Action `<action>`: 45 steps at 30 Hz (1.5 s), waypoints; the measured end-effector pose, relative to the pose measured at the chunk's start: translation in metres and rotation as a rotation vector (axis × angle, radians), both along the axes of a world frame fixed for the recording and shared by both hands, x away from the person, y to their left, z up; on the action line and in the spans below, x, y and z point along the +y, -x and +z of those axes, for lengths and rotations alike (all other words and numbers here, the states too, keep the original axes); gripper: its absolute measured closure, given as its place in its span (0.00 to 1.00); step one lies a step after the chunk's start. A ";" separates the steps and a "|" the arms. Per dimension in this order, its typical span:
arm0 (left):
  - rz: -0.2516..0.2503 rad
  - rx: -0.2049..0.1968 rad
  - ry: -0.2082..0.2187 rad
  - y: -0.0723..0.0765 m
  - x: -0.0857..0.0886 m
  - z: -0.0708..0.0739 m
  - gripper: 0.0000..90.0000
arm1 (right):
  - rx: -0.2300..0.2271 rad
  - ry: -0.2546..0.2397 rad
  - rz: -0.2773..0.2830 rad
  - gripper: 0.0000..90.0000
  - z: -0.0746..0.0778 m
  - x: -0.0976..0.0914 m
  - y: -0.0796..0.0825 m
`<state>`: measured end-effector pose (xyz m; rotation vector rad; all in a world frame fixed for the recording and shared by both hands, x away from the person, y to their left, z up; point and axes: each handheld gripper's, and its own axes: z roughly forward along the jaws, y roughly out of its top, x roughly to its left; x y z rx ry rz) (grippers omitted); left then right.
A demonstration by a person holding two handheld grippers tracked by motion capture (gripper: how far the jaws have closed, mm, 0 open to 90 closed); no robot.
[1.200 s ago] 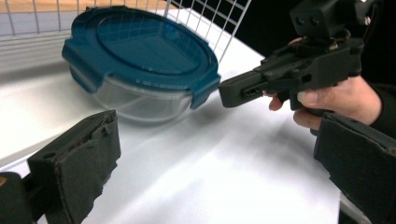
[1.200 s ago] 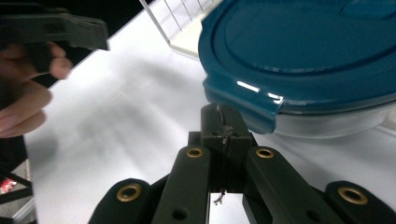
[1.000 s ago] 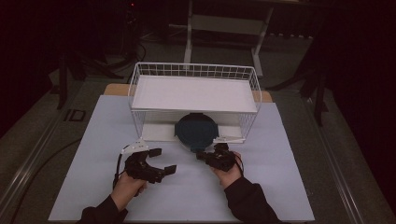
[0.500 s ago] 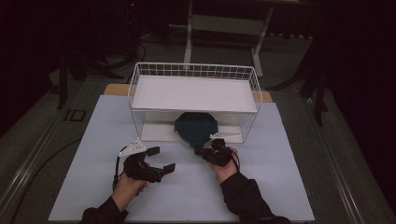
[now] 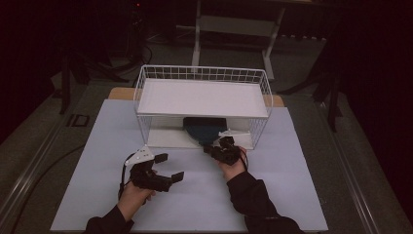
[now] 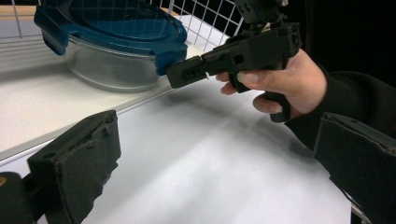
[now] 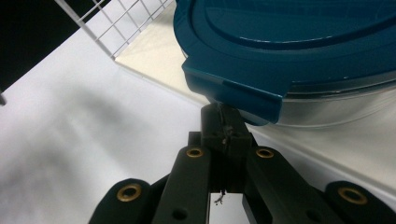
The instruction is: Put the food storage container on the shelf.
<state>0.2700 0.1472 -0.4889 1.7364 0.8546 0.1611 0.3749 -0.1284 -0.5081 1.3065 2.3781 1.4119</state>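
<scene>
Clenched right tongs (image 7: 223, 122) against the lidded glass container (image 7: 299, 51); released left tongs (image 5: 168, 168) on high view.

Just ahead of my closed right fingers (image 7: 223, 128) I see a clear glass bowl (image 6: 112, 70) with a glossy blue plastic lid (image 7: 289, 42); white wire rack (image 5: 202, 74); matt tabletop (image 5: 292, 195).
</scene>
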 end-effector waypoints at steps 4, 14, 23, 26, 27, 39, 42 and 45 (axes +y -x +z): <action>-0.001 0.000 0.002 0.000 0.000 0.000 0.01 | 0.002 -0.003 -0.013 1.00 0.000 0.000 -0.005; 0.000 -0.007 -0.002 0.002 0.002 0.001 0.01 | 0.008 -0.010 -0.002 1.00 -0.001 0.002 -0.010; -0.009 -0.040 -0.019 0.006 0.001 0.004 0.01 | -0.007 -0.029 0.047 0.76 0.002 0.003 0.013; -0.014 -0.050 -0.025 0.008 0.000 0.006 0.01 | -0.025 -0.020 0.044 0.55 0.004 0.001 0.023; -0.018 -0.052 -0.025 0.009 0.000 0.006 0.01 | -0.036 -0.019 0.044 0.49 0.005 0.000 0.026; -0.043 -0.075 -0.044 0.015 0.000 0.005 0.01 | -0.044 -0.049 0.092 0.19 0.003 -0.032 0.053; -0.048 -0.073 -0.047 0.015 0.001 0.004 0.01 | -0.054 -0.038 0.097 0.18 0.004 -0.040 0.061; -0.057 -0.067 -0.045 0.015 0.002 0.004 0.01 | -0.067 -0.038 0.096 0.18 0.005 -0.051 0.073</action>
